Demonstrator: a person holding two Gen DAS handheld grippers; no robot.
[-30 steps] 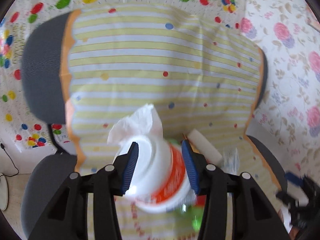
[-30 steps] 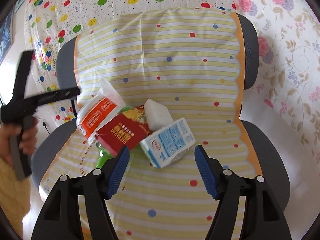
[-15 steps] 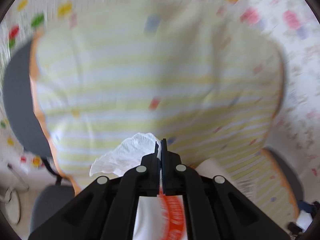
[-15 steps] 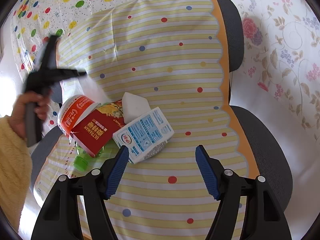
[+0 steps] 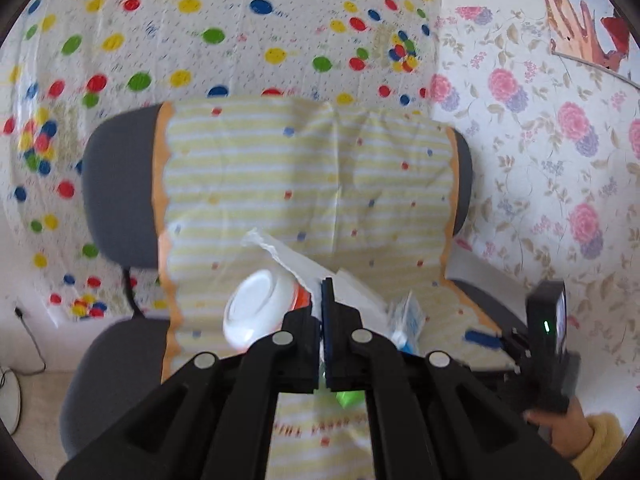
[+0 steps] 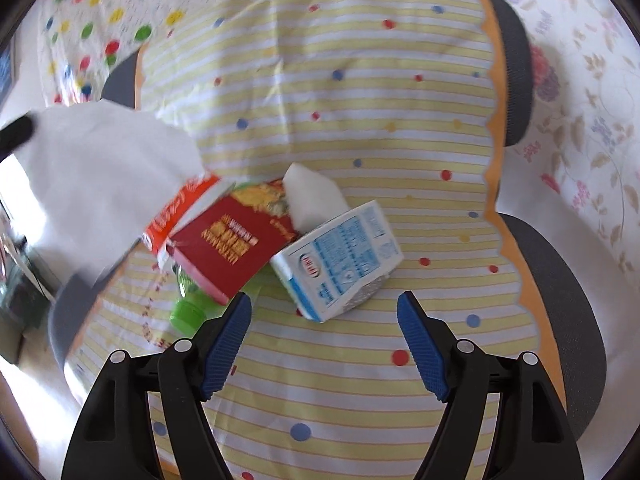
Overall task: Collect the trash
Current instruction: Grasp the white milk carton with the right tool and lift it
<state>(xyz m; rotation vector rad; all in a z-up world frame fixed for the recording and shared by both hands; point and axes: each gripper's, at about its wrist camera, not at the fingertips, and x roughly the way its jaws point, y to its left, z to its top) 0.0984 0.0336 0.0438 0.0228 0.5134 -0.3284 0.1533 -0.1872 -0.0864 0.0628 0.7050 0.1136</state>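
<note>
The left gripper (image 5: 323,300) has its jaws pressed together on a white tissue (image 5: 288,256), whose crumpled sheet rises up and away from the tips; in the right wrist view the same tissue (image 6: 100,184) spreads wide at the left edge, lifted above the pile. The right gripper (image 6: 324,320) hangs with its blue pads (image 6: 228,340) spread wide and nothing between them, just short of the blue-and-white milk carton (image 6: 340,260). That carton lies on its side on the seat of the chair (image 6: 560,300), which is draped in a yellow-striped dotted cover (image 6: 340,100). Touching the carton's left side is a red box (image 6: 232,240) with gold lettering, and under the box's near corner a green bottle cap (image 6: 186,314) pokes out. An orange-and-white cup (image 6: 172,216) lies tipped against the box's left edge, beneath the tissue. A white sponge-like block (image 6: 312,196) sits behind the carton and box. Beyond the chair back hangs a sheet with coloured dots (image 5: 240,32), and to its right a flowered wall covering (image 5: 540,140).
</note>
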